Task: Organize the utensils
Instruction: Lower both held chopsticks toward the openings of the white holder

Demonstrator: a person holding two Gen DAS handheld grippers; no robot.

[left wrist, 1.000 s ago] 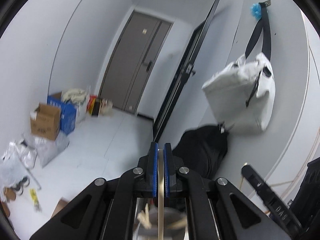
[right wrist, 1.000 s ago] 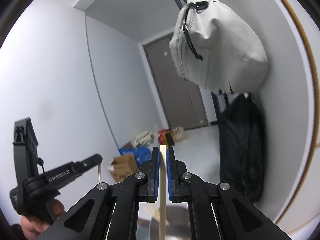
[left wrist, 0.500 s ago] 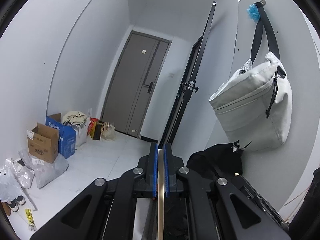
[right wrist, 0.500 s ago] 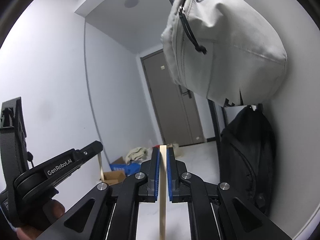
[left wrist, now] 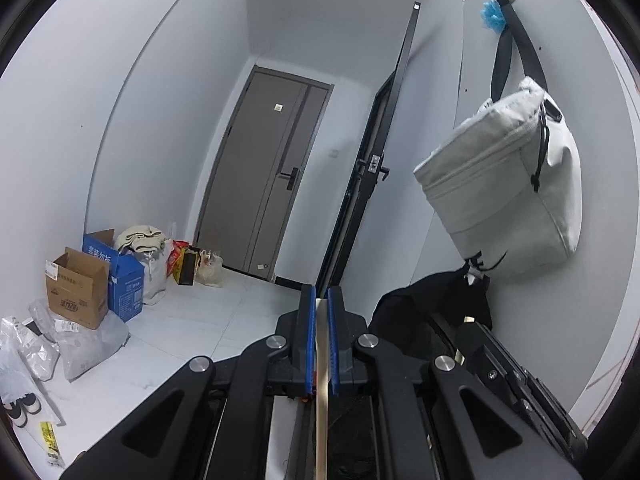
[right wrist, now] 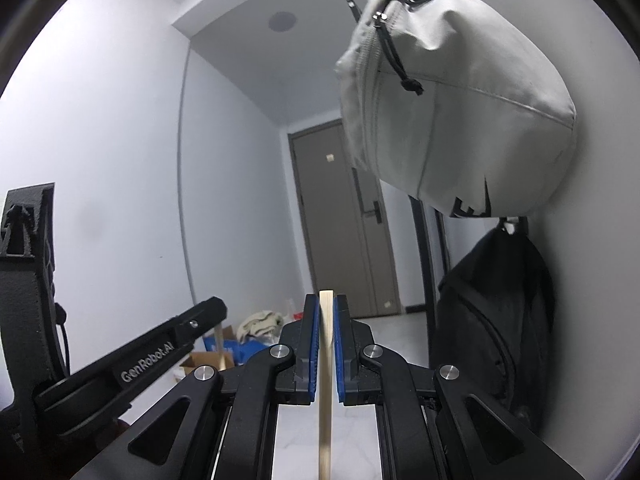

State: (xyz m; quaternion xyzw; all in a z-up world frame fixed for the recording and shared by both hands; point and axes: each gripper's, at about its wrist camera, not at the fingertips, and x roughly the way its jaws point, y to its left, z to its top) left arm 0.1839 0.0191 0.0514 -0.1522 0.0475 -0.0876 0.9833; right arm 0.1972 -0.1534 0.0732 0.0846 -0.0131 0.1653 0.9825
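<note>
Both grippers [left wrist: 319,308] [right wrist: 326,312] clamped on sticks [left wrist: 322,360] [right wrist: 326,360]

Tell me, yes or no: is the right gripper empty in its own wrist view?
No, the right gripper is shut on a thin wooden stick that stands upright between its blue pads.

text: "GenRobot.AI" | on: left gripper [right wrist: 218,312] arm | box [left wrist: 78,288] print: unreadable
</note>
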